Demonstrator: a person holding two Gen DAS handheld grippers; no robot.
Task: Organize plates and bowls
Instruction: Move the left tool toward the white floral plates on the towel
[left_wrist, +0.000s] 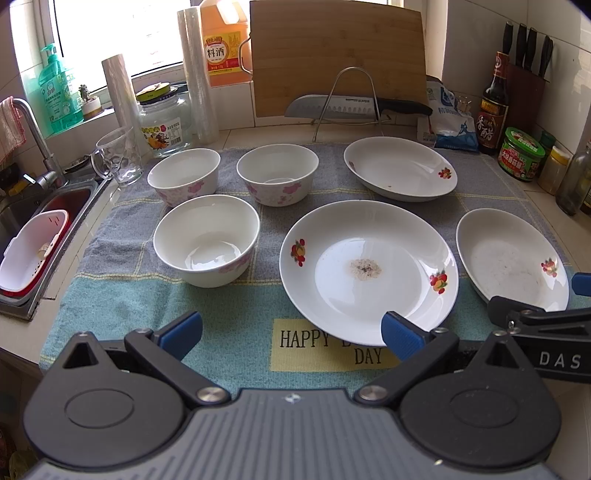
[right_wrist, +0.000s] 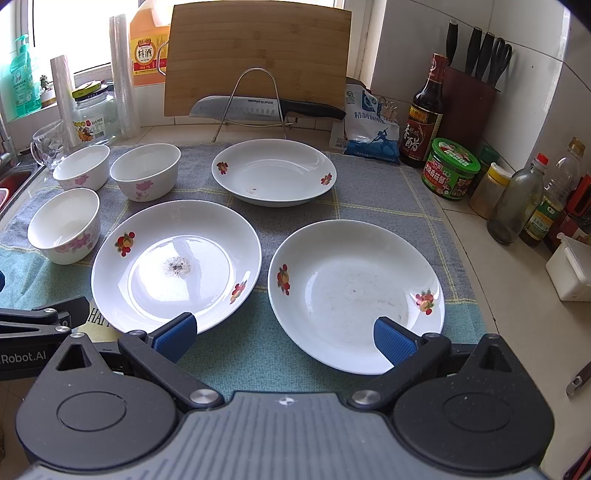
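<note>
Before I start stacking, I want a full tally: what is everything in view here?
bowls: three, white with pink flowers, left on towel.
plates: three, white with fruit prints, right on towel.
towel: one, grey and teal, covering counter.
knife: one, black handle, on wire rack.
cutting board: one, bamboo, against wall.
glass mug: one, clear, beside sink.
knife block: one, dark red, right corner.
left gripper: open, over towel.
right gripper: open, near plates.
</note>
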